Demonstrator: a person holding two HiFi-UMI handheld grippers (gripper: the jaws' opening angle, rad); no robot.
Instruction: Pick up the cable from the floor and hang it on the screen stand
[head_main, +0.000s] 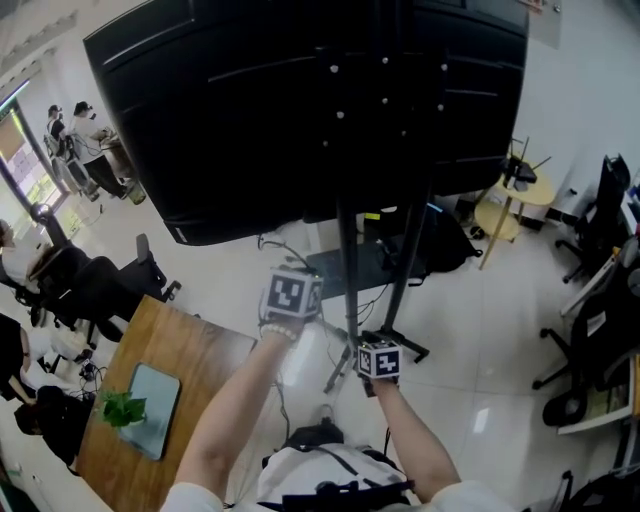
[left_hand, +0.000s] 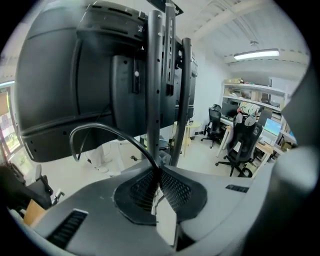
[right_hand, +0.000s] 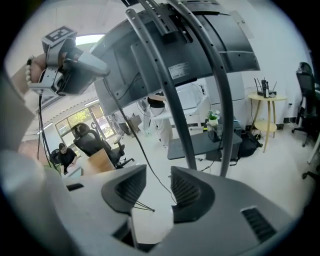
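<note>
2 forearms (head_main: 240, 400) reach toward the screen stand (head_main: 347, 260): left gripper (left_hand: 157, 177) clamps the cable (left_hand: 100, 129), right gripper (right_hand: 156, 187) jaws gape, gripping nothing.

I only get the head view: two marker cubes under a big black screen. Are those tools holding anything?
Observer: Yes. The left gripper view shows the left gripper shut on a thin black cable, which arches up and to the left.
Visitor: And the other one?
Observer: The right gripper is open. The cable shows in the gap between its pads, but they don't press on it.
Visitor: Is the cable on the stand yet?
Observer: The right gripper view shows it hanging down from the left gripper, in front of the stand's poles. I can't see it hooked on anywhere.
</note>
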